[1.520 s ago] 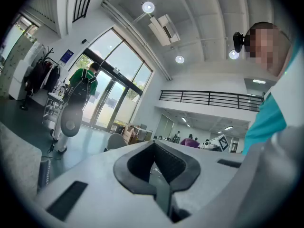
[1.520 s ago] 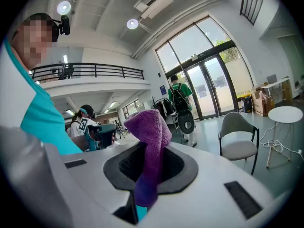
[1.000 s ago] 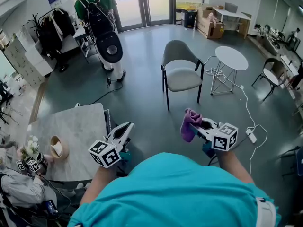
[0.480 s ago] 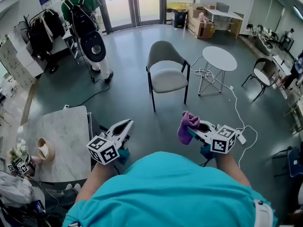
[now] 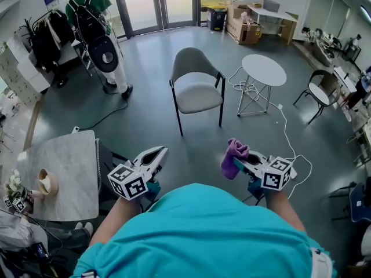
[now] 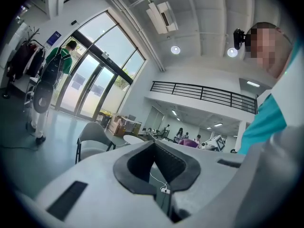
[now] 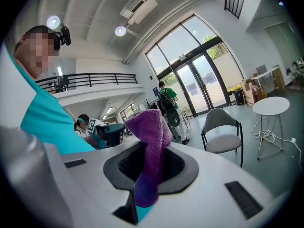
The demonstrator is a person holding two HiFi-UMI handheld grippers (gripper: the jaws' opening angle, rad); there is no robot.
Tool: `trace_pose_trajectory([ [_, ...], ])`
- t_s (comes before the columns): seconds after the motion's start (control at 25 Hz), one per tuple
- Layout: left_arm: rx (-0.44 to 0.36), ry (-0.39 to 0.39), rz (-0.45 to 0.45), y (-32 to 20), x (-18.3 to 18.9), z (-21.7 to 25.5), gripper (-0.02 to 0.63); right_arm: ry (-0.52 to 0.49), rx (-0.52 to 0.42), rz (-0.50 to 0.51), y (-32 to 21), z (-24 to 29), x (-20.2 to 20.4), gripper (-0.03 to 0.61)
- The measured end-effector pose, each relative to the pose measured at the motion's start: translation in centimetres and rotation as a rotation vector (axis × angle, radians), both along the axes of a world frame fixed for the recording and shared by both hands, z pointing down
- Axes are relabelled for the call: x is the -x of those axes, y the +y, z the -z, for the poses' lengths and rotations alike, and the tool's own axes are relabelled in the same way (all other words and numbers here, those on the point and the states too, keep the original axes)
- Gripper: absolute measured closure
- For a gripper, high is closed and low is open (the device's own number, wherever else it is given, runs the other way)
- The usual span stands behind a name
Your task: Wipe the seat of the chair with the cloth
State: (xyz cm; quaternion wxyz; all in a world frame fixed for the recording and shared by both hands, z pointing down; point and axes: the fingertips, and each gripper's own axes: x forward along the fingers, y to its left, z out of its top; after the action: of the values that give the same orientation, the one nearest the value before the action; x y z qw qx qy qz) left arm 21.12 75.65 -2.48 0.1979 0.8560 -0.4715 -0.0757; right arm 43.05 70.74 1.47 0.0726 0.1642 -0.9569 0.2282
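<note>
The grey chair (image 5: 195, 88) with its pale seat (image 5: 199, 98) stands on the floor ahead of me, well beyond both grippers. The chair also shows small in the right gripper view (image 7: 221, 137) and the left gripper view (image 6: 93, 139). My right gripper (image 5: 239, 162) is shut on a purple cloth (image 5: 233, 157), which sticks up from between the jaws (image 7: 151, 141). My left gripper (image 5: 160, 152) is held at the same height to the left. Its jaws meet at the tips with nothing between them (image 6: 153, 148).
A round white table (image 5: 264, 70) stands right of the chair, with white cables (image 5: 285, 123) trailing over the floor to a power strip. A marble table (image 5: 55, 172) is at my left. A person with a backpack (image 5: 91, 19) stands near the glass doors. Another chair (image 5: 319, 91) is far right.
The chair has shifted left in my view and the person with the backpack has moved further to the upper left. Both grippers keep their hold and pose.
</note>
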Motion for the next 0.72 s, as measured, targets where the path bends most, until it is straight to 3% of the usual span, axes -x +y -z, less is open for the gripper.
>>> trace_pose_trajectory([
  [0.36, 0.014, 0.021, -0.012, -5.9, 4.7, -1.5, 0.611, 0.012, 0.014, 0.019, -5.0, -1.4, 5.4, 0.52],
  [0.52, 0.006, 0.052, -0.041, -10.6, 9.7, -2.9, 0.611, 0.033, 0.017, -0.026, -9.2, -2.3, 9.7, 0.52],
  [0.72, 0.006, 0.074, -0.092, -17.3, 17.6, -3.3, 0.611, 0.057, 0.004, -0.085, -15.5, -1.5, 18.4, 0.52],
])
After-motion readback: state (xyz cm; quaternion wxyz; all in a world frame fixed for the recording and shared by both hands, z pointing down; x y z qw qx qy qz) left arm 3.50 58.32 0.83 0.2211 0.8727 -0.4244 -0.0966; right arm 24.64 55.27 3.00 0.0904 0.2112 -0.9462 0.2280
